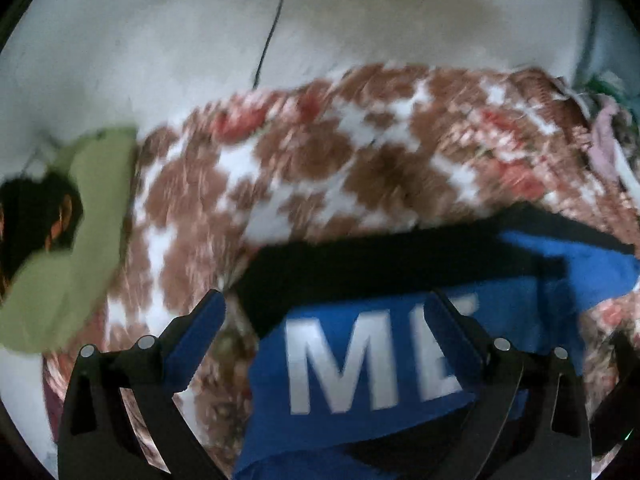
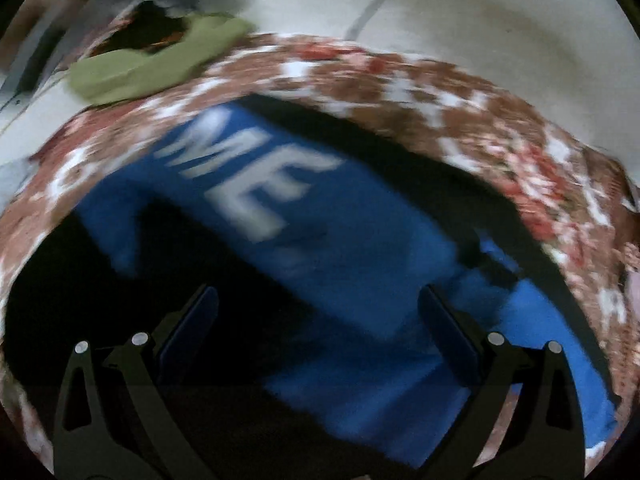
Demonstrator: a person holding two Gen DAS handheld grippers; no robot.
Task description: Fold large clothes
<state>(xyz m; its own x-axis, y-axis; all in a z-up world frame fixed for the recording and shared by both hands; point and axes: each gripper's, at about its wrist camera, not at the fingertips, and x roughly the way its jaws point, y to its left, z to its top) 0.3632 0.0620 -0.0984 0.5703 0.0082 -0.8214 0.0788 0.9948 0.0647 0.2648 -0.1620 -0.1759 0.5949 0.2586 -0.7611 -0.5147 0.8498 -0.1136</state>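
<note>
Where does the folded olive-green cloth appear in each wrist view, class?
Left wrist: folded olive-green cloth at the left edge, beside the floral blanket.
Right wrist: it sits upper left, at the blanket's far edge.
Shared landmark: blue garment with white letters.

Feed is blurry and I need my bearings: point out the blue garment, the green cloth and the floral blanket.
blue garment [image 1: 360, 412]: left wrist view, fabric under the white lettering.
green cloth [image 2: 132, 70]: right wrist view, middle of the folded piece.
floral blanket [image 1: 304, 152]: left wrist view, brown-and-white patterned area.
</note>
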